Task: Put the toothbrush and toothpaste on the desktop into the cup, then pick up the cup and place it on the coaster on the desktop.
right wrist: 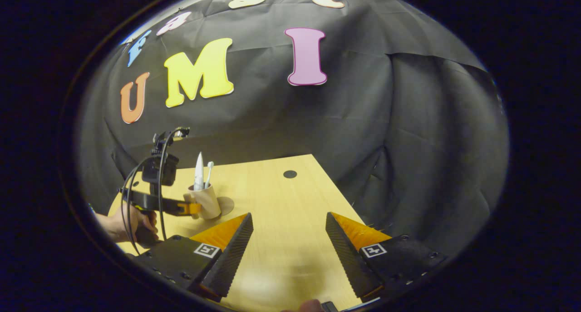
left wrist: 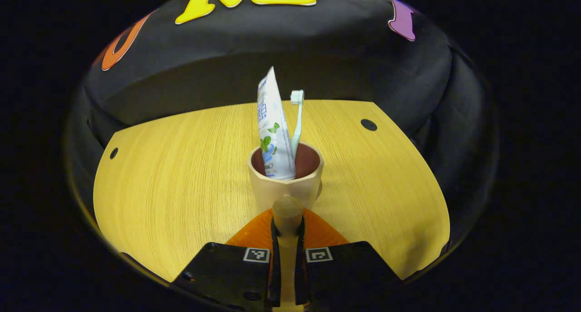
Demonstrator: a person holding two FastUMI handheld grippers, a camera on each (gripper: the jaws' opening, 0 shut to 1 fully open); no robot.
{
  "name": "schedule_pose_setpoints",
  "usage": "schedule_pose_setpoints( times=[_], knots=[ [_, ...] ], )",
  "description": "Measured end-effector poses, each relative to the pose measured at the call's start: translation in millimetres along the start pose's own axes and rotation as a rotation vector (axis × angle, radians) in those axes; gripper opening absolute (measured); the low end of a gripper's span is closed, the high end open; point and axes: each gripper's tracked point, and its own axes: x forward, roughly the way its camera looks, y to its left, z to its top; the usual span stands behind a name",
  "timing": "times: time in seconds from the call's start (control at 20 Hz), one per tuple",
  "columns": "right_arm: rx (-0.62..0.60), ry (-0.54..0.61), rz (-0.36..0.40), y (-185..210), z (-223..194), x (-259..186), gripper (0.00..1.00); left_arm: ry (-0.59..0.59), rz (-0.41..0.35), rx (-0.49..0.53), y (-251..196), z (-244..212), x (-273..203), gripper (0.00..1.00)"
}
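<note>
Cup point(left wrist: 286, 180) handle between left jaws

Right tool point(right wrist: 288, 239) gapes; left tool point(right wrist: 193, 208) grips cup point(right wrist: 206, 200).

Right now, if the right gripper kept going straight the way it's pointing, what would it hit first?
Probably nothing on the desktop. The right gripper is open, with bare wood ahead, then the booth's black cloth wall. The cup with toothpaste and toothbrush sits off to its left, though depth is unclear.
</note>
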Motion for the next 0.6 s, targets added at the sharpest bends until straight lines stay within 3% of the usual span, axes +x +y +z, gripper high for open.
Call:
schedule_pose_setpoints(
  times=[0.3,0.6],
  knots=[
    [-0.011,0.016,0.006,21.3,1.6,9.9,0.97,0.095,-0.005,-0.02,0.7,-30.6,2.4,0.27],
    [-0.002,0.027,0.011,26.2,1.3,11.0,0.96,0.163,-0.004,0.039,1.6,-35.2,13.7,0.43]
  ],
)
